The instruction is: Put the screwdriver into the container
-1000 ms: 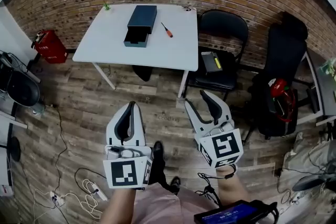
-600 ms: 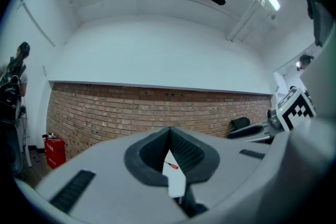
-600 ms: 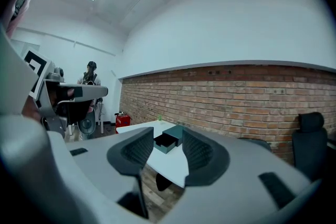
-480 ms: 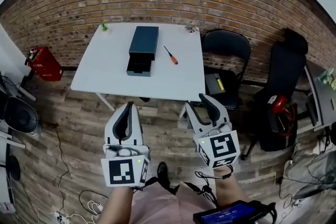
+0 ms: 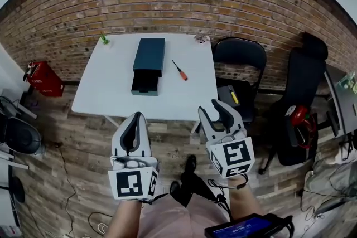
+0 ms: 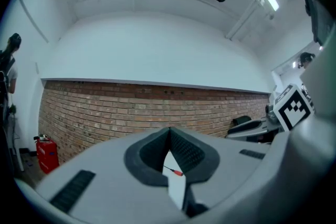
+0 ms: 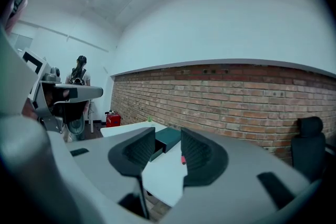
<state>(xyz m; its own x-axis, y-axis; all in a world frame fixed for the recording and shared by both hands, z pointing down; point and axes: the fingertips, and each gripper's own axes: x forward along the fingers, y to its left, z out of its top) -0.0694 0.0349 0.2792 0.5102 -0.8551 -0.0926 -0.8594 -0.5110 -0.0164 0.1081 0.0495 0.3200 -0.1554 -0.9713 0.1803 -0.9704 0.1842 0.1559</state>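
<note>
A screwdriver (image 5: 179,71) with an orange handle lies on the white table (image 5: 109,86), just right of the dark teal container (image 5: 148,63), whose drawer stands open toward me. Both grippers hover in front of the table's near edge, well short of both objects. My left gripper (image 5: 138,116) is shut, fingertips touching, with nothing in it. My right gripper (image 5: 210,107) is open and its jaws have just been closing, with nothing between them. In the left gripper view the screwdriver (image 6: 176,171) shows through the slit below the tips. The right gripper view shows the container (image 7: 168,137) and the orange handle (image 7: 183,159) between the jaws.
A black chair (image 5: 239,58) stands right of the table with a yellow-and-grey object (image 5: 231,95) on its seat. Further right is a black seat with red gear (image 5: 298,114). A red canister (image 5: 40,78) sits left by the brick wall. A small plant (image 5: 104,39) marks the table's far corner.
Both grippers and the head have come closer to the table, which now sits nearer and larger. The right jaws stand a little narrower than before. The left jaws stay shut.
</note>
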